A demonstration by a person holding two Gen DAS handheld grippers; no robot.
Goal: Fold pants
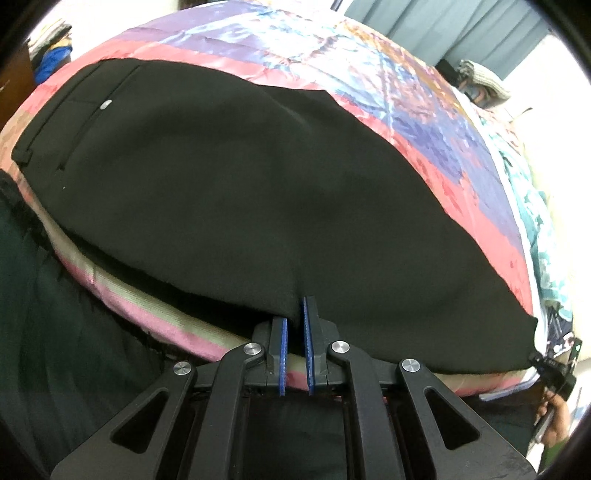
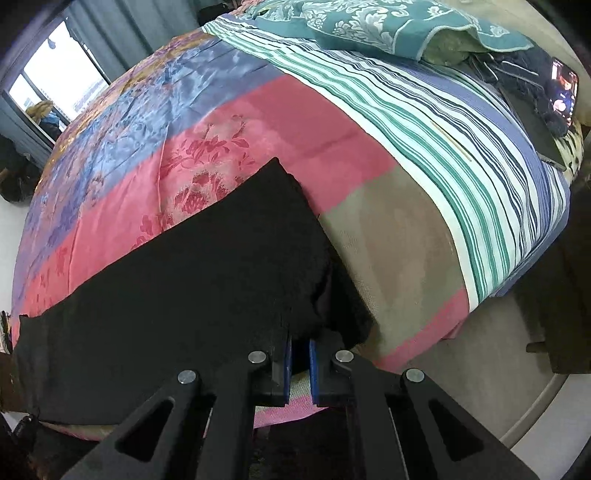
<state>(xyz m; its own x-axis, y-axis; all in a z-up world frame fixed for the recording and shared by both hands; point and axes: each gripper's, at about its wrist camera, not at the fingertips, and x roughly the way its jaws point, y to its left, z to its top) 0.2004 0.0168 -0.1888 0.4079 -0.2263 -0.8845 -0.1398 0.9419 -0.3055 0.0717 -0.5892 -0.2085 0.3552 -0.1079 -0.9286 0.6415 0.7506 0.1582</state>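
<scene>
Black pants (image 1: 236,192) lie spread flat along the near edge of the bed (image 2: 258,122), on its pink and purple cover, waistband far left. Striped sheet (image 2: 461,155) and teal pillow (image 2: 369,26) sit well apart beyond. Left claw (image 1: 295,314) is clamped on the pants' near edge. Right claw (image 2: 300,341) pinches the hem end, low at the bed's edge.

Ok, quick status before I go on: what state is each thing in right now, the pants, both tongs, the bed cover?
Black pants: lying flat on the bed, near edge pinched at two spots.
Left tongs: shut on the pants' near edge.
Right tongs: shut on the pants near the bunched leg end.
Satin quilt: spread over the bed, under the pants.
Striped sheet: spread beyond the quilt.
Laptop: open, screen lit.
</scene>
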